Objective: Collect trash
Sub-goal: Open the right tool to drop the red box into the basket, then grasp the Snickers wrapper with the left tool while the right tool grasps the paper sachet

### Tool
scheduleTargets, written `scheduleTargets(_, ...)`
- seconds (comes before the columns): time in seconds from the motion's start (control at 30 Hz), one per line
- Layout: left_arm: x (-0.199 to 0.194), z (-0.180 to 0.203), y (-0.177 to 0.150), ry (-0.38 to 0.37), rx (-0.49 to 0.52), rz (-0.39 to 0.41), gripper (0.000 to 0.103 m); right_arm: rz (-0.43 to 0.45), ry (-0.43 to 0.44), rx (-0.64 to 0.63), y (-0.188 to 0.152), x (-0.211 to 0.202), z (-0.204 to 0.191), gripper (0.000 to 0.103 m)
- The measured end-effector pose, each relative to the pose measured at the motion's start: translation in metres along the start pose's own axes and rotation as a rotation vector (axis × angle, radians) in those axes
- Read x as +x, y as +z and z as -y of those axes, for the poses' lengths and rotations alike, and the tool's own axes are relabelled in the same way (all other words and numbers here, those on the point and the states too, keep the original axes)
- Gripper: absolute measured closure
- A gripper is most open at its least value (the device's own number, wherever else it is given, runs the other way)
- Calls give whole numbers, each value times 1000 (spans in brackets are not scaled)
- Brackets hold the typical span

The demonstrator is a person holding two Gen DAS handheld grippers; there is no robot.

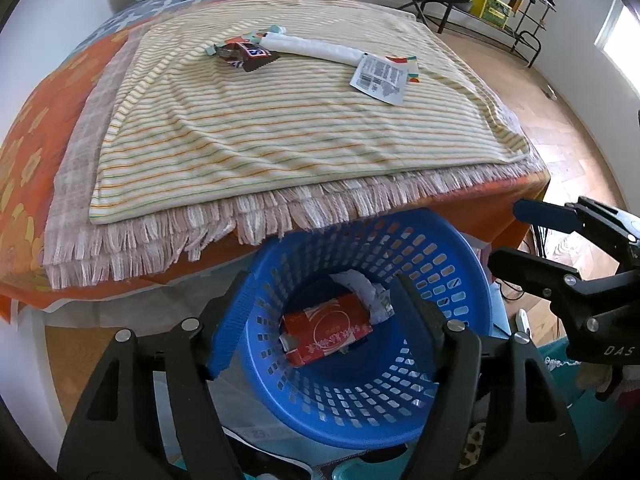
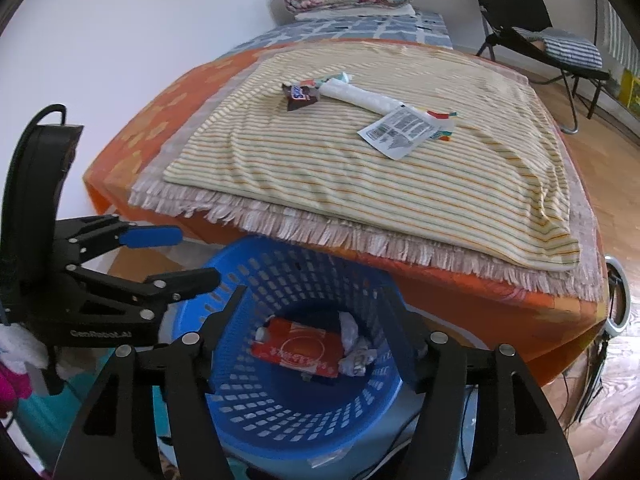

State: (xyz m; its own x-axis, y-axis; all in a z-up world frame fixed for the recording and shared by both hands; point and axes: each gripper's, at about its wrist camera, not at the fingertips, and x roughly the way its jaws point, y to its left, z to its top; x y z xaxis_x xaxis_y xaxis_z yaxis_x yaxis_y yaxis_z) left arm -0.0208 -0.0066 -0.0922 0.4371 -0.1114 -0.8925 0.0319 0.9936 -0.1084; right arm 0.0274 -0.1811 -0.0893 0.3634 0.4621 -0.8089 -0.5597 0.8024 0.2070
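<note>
Left wrist view first: the left gripper (image 1: pixel 320 320) hangs right over the blue basket (image 1: pixel 472 312), fingers spread wide with nothing between them. Straight below the gap sits a red packet (image 1: pixel 328 330) at the basket bottom, long axis running lower left to upper right, with crumpled white paper (image 1: pixel 368 292) just past it. Further ahead on the striped cloth (image 1: pixel 280 132) lie a brown candy wrapper (image 1: pixel 248 55), a long white wrapper (image 1: pixel 316 49) stretching from the candy wrapper out to the right, and a flat barcode label (image 1: pixel 378 78) at its right end. The right gripper (image 1: pixel 508 236) pokes in from the right side, pointing left, fingers apart and holding nothing.

Right wrist view: the right gripper (image 2: pixel 316 316) is also over the blue basket (image 2: pixel 192 320), wide open, nothing held. The red packet (image 2: pixel 298 350) lies below it, long axis roughly left-right, crumpled white paper (image 2: pixel 356 344) touching its right end. The left gripper (image 2: pixel 198 256) comes in from the left, pointing right, fingers apart. Up ahead, the candy wrapper (image 2: pixel 302 96), white wrapper (image 2: pixel 360 98) and barcode label (image 2: pixel 400 132) sit on the striped cloth (image 2: pixel 360 184).
</note>
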Motion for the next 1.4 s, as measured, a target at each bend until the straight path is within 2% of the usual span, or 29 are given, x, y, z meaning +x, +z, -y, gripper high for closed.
scheduleTargets(0.17,-1,-7,8,0,-24,5,31,-18,-14,33,2,4,7,32)
scheduleTargets(0.63,-3,-31,71,-15,-121,25,31,-49,-40,161,26,13,39,31)
scheduleTargets(0.87,2,-43,110,16,-140,45,31,-47,-32,228,50,20,57,31)
scheduleTargets(1.07,16,-59,140,32,-179,48,31,-64,11,313,73,34,74,31)
scheduleTargets(1.23,35,-77,165,-7,-256,22,31,-75,4,338,94,51,82,31)
scheduleTargets(1.4,56,-86,188,-9,-294,1,31,-111,13,381,111,73,87,31)
